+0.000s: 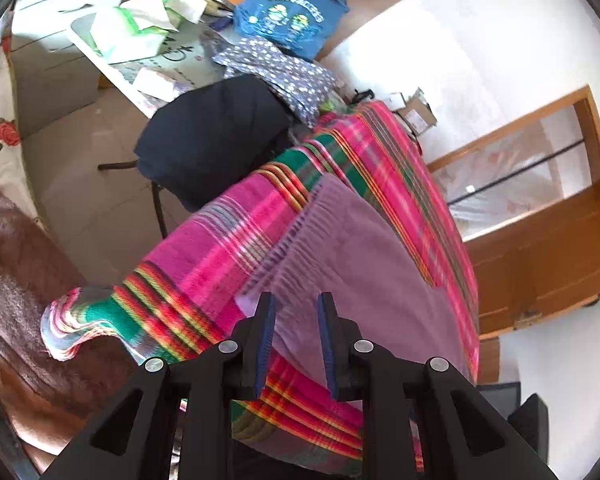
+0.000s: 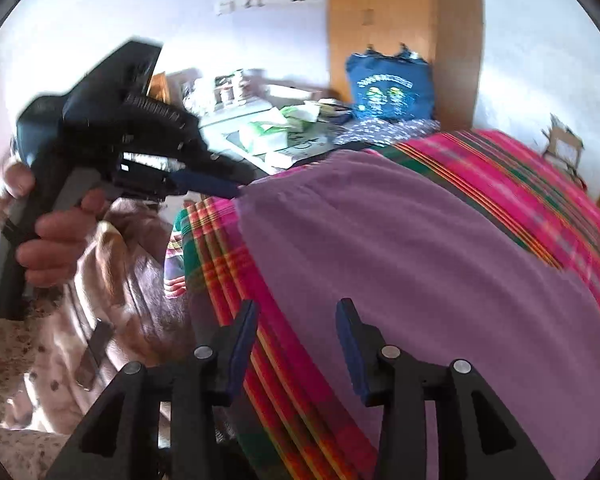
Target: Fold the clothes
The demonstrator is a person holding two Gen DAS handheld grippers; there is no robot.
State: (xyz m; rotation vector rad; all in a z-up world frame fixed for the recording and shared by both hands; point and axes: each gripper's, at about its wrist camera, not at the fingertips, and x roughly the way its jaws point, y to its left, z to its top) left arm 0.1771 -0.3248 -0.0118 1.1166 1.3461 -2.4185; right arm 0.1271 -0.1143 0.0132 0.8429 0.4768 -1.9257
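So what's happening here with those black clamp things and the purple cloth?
A person is folding laundry with a hand-held claw in each hand. A purple garment lies spread on a bright plaid blanket. The left claw sits at its corner and the right claw over its near edge, both open, gripping nothing yet.

The plaid cloth (image 2: 500, 168) is smeared with motion blur on the far side, so the stripes there run together. The left tongs (image 2: 236, 190) are blurry too, and whether their tips actually pinch the purple garment (image 2: 400, 260) I can't tell. The print on the blue shirt (image 1: 290, 20) is too small to read. The garment's near edge runs off the bottom of the right wrist view.
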